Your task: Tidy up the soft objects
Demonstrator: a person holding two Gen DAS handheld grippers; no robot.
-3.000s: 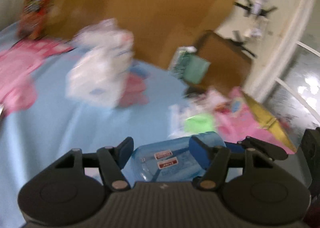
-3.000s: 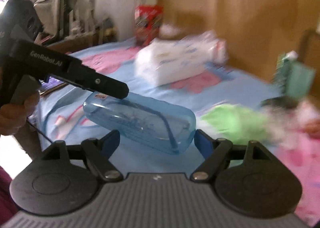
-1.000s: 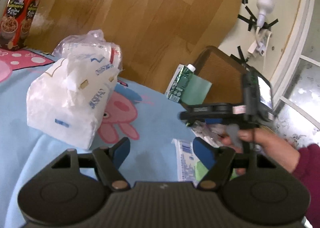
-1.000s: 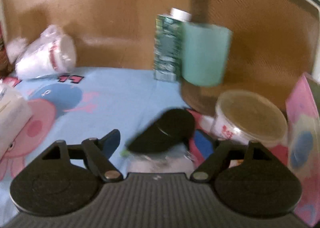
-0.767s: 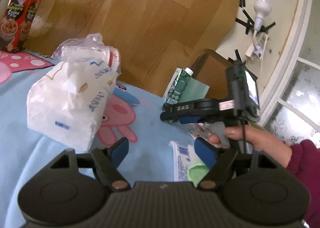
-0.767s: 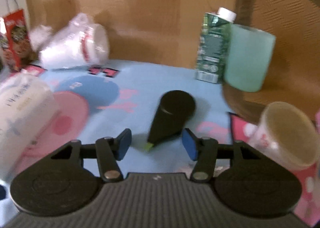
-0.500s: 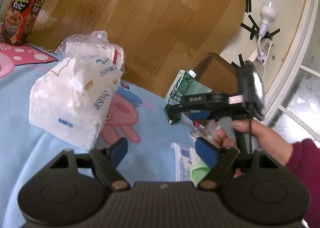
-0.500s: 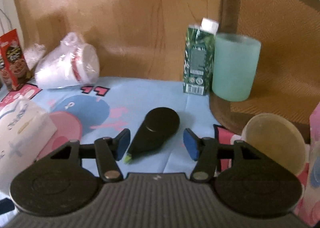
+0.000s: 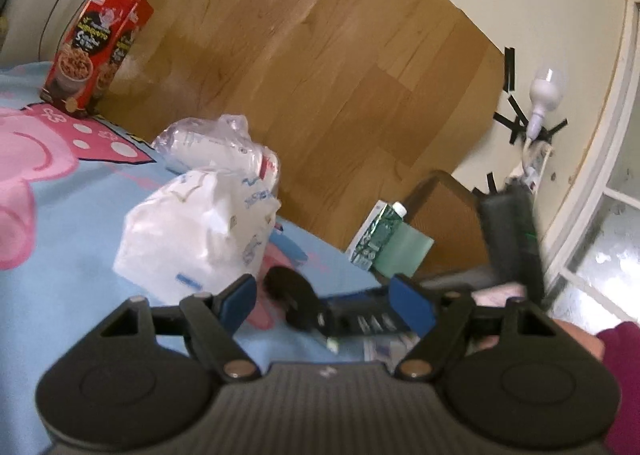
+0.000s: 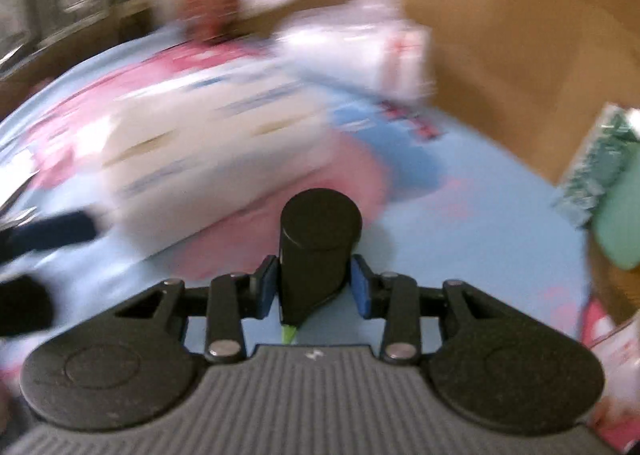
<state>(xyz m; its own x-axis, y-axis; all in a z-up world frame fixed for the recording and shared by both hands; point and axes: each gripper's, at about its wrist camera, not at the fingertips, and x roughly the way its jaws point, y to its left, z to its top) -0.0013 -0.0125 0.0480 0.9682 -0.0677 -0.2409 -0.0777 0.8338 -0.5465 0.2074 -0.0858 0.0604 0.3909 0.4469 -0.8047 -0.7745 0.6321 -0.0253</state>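
Observation:
A black teardrop-shaped case with a yellow-green tip sits between the blue pads of my right gripper. The jaws are closing, and both pads touch its sides. In the left wrist view the same case lies low over the blue cartoon sheet, with the right gripper reaching in from the right. My left gripper stands open and holds nothing. A white soft tissue pack lies just left of the case. The right wrist view is blurred, with the tissue pack smeared.
A clear bag of white cups lies behind the tissue pack. A red cereal box stands at the far left by the wooden board. A green carton and a mint cup stand at the right. A maroon sleeve shows at the right.
My right gripper swung left and down over the black case, and its jaws narrowed from wide apart to touching it. The left gripper shifted a little and stayed open.

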